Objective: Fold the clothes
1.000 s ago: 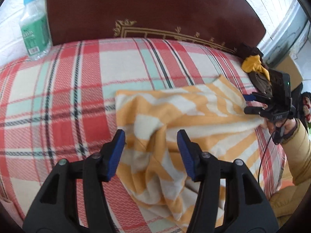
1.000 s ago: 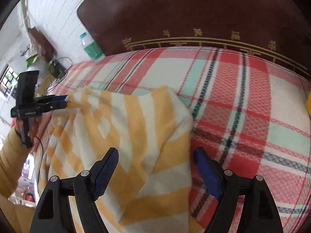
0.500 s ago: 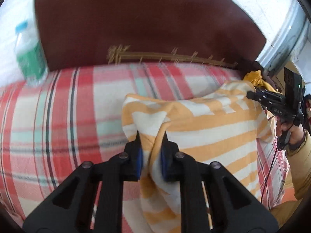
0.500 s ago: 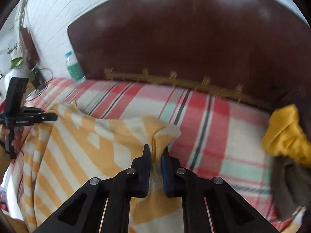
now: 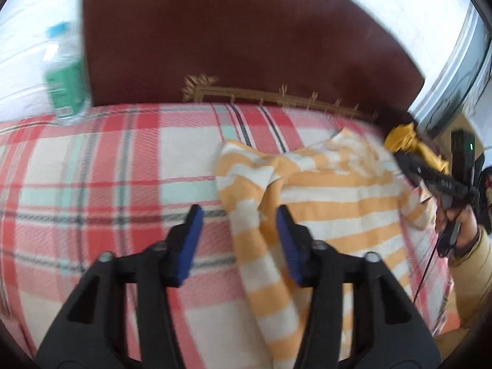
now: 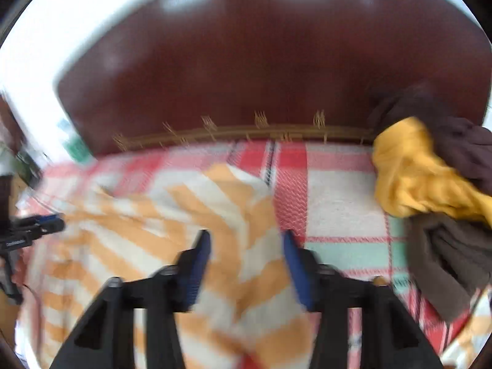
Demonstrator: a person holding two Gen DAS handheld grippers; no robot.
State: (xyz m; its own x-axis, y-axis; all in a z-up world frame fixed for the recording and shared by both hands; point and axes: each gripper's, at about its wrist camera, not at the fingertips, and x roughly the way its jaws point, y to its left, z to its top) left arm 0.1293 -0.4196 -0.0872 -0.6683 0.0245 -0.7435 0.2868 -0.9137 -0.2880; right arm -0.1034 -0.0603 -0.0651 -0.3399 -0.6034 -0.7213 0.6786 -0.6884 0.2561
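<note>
An orange-and-cream striped cloth (image 5: 332,203) lies spread on the plaid bed, its far edge rumpled; it also shows in the right wrist view (image 6: 172,215). My left gripper (image 5: 238,233) is open over the cloth's left edge, holding nothing. My right gripper (image 6: 246,255) is open over the cloth's right edge, holding nothing. The right gripper also shows at the right edge of the left wrist view (image 5: 436,178), and the left gripper at the left edge of the right wrist view (image 6: 33,230). Both views are blurred.
A red, cream and mint plaid bedcover (image 5: 107,169) covers the bed. A dark brown headboard (image 5: 246,37) stands behind. A green-labelled water bottle (image 5: 64,77) stands at the far left. A pile of yellow (image 6: 412,172) and brown clothes (image 6: 455,261) lies at the right.
Both grippers were shut on the cloth's corners half a second ago and have opened and let go. The cloth's far edge now lies farther up the bed, near the headboard.
</note>
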